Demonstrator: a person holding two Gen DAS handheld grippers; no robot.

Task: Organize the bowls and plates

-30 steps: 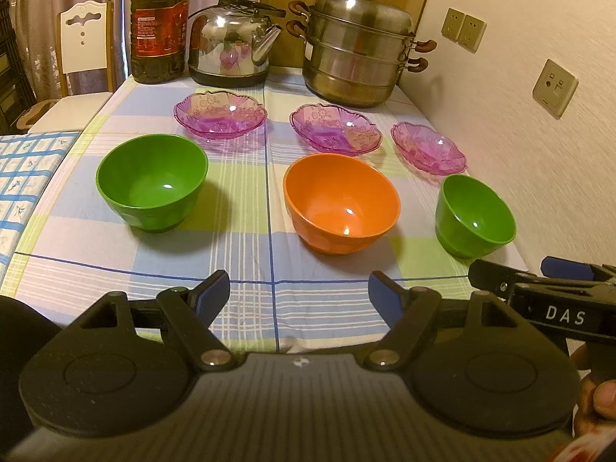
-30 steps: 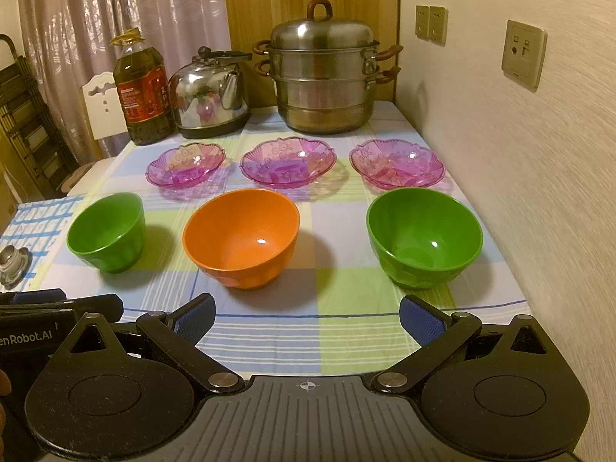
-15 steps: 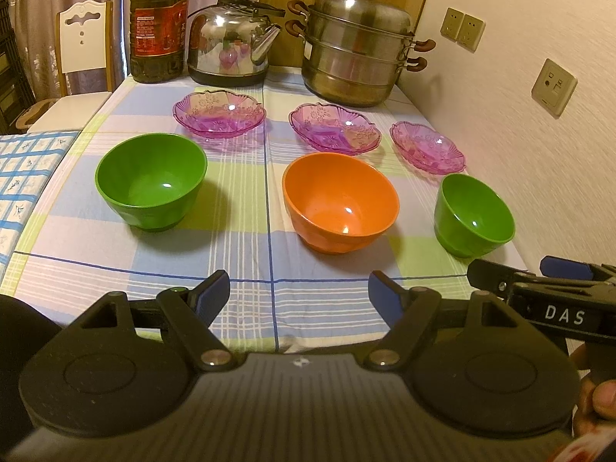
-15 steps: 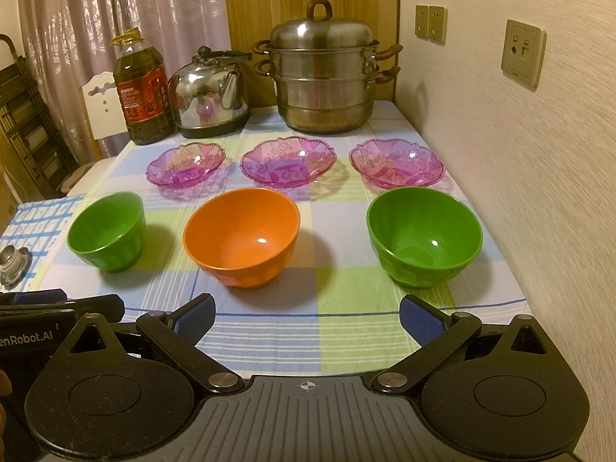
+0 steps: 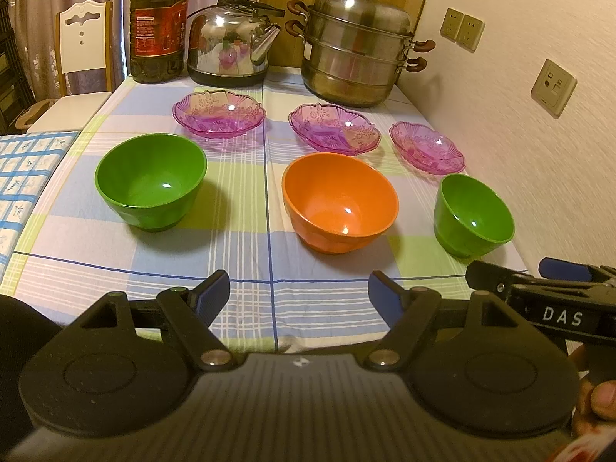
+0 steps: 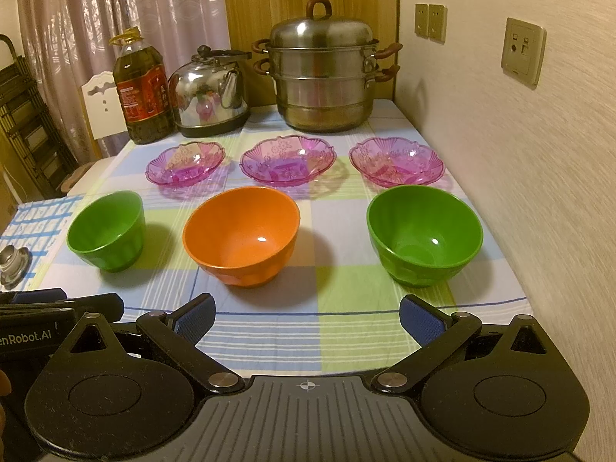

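Observation:
Three bowls stand in a row on the checked tablecloth: a left green bowl (image 5: 150, 181) (image 6: 106, 231), an orange bowl (image 5: 338, 202) (image 6: 240, 236) and a right green bowl (image 5: 473, 215) (image 6: 423, 235). Behind them sit three pink glass plates: left (image 5: 219, 113) (image 6: 184, 163), middle (image 5: 333, 127) (image 6: 287, 159) and right (image 5: 427, 146) (image 6: 396, 161). My left gripper (image 5: 298, 294) is open and empty above the table's near edge, facing the orange bowl. My right gripper (image 6: 306, 315) is open and empty, also at the near edge. Each gripper shows at the edge of the other's view.
At the back stand an oil bottle (image 5: 156, 25) (image 6: 142, 88), a steel kettle (image 5: 231, 44) (image 6: 210, 92) and a stacked steel steamer pot (image 5: 354, 48) (image 6: 323, 71). A wall with sockets (image 6: 523, 52) runs along the right. A white chair (image 5: 82, 42) stands at the left.

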